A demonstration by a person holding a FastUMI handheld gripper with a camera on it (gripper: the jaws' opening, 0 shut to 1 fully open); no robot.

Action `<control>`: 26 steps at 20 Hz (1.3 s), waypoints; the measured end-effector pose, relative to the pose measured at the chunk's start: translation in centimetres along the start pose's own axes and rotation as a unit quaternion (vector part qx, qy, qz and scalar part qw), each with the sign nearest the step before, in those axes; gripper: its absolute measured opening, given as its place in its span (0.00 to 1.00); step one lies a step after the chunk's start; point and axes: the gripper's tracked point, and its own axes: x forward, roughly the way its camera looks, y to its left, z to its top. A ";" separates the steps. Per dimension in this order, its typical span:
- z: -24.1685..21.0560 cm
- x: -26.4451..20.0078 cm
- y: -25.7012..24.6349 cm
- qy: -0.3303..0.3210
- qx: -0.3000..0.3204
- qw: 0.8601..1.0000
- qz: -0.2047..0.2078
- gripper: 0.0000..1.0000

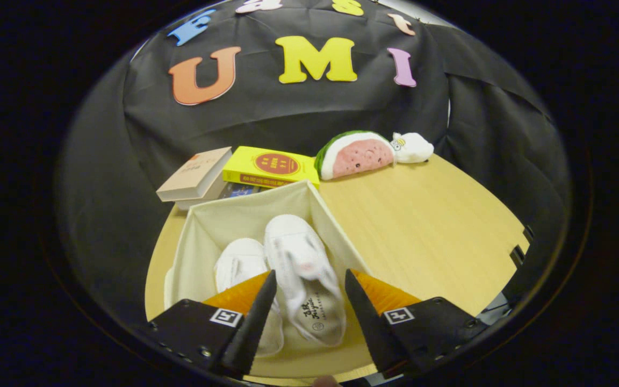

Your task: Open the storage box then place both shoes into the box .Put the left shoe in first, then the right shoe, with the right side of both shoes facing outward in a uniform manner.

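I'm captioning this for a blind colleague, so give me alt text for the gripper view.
Two white shoes lie side by side in an open cream fabric storage box on a wooden table, the gripper open above them with one shoe's heel between its fingers. Beyond the box lie books and a watermelon plush.

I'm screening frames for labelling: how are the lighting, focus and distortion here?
Gripper view: even, soft light without glare on the table; strong fisheye bending curves its edge; shoes in the box look sharp, as do the open gripper fingers, which press on nothing.
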 end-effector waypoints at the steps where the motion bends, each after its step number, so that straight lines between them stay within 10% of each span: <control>1: 0.4 -0.6 0.1 -0.008 -0.014 1.000 0.008 0.87; 12: 11.1 -11.4 -4.4 -0.155 -0.042 0.984 0.072 0.91; 26: 17.6 -20.4 -12.8 -0.256 -0.027 0.965 0.053 0.93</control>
